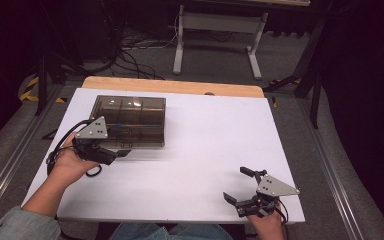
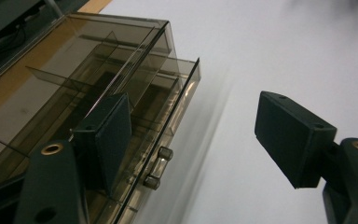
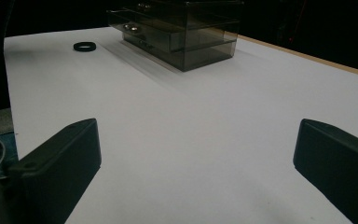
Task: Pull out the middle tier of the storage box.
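A smoky clear drawer box [image 1: 130, 120] stands on the white table [image 1: 205, 145] at the back left. One drawer [image 2: 179, 112] stands pulled out a little, and its small round knob [image 2: 158, 167] faces the table's front. My left gripper [image 1: 122, 149] hovers just in front of that drawer, open. In the left gripper view [image 2: 198, 140] the knob lies close beside one pad [image 2: 109, 135], and nothing is pressed between the pads. My right gripper [image 1: 238, 184] rests near the front edge at the right, open and empty [image 3: 196, 168].
A small black ring [image 3: 84, 46] lies on the table near the box's front. Bare white table stretches between the box [image 3: 177, 28] and the right gripper. A wooden strip [image 1: 170, 86] borders the far edge, with cables and a stand on the floor beyond.
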A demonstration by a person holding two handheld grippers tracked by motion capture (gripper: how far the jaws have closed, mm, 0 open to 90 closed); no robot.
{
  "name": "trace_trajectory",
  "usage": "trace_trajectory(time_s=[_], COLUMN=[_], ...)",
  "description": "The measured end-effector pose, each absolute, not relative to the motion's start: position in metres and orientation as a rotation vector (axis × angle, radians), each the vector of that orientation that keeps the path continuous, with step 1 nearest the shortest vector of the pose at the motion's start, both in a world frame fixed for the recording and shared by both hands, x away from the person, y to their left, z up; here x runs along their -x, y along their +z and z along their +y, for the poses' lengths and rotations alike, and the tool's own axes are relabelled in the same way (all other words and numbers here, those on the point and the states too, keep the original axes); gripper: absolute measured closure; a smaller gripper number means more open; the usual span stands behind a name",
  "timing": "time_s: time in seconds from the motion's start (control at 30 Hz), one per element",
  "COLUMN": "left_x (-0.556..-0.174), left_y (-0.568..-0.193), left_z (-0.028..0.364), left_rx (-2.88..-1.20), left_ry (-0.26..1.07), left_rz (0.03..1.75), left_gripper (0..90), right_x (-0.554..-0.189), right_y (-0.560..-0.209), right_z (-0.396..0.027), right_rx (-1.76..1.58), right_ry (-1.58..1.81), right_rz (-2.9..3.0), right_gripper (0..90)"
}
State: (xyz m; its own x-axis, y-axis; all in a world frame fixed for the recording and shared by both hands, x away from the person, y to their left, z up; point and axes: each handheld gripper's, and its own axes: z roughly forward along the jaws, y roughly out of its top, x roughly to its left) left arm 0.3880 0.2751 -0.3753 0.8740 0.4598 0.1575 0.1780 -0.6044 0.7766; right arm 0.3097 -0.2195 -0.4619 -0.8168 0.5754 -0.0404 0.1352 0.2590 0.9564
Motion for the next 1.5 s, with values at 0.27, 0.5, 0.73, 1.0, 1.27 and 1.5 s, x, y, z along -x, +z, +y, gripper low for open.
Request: trace_trajectory(time_s=[0.27, 0.5, 0.73, 1.0, 1.27, 1.5], left_x=[-0.397, -0.405, -0.41, -0.414, -0.415, -0.416], left_y=[-0.374, -0.376, -0.379, -0.381, -0.381, -0.385], left_z=[0.274, 0.269, 0.259, 0.257, 0.255, 0.251], left_rx=[-2.3, -2.382, -2.468, -2.499, -2.516, -2.542], left_ry=[0.469, 0.487, 0.512, 0.508, 0.488, 0.468], left_rz=[0.446, 0.437, 0.393, 0.381, 0.369, 0.363], left_gripper=[27.7, 27.7, 30.6, 31.8, 35.0, 37.3], right_x=[-0.31, -0.31, -0.31, -0.31, -0.31, -0.31], right_y=[-0.462, -0.462, -0.462, -0.463, -0.463, -0.463], right_z=[-0.219, -0.219, -0.219, -0.219, -0.219, -0.219], right_rx=[-0.647, -0.644, -0.643, -0.641, -0.639, -0.637], right_ry=[1.584, 1.583, 1.583, 1.582, 1.585, 1.586], right_rz=[2.159, 2.16, 2.164, 2.167, 2.169, 2.17], right_gripper=[1.3, 1.3, 1.3, 1.3, 1.3, 1.3])
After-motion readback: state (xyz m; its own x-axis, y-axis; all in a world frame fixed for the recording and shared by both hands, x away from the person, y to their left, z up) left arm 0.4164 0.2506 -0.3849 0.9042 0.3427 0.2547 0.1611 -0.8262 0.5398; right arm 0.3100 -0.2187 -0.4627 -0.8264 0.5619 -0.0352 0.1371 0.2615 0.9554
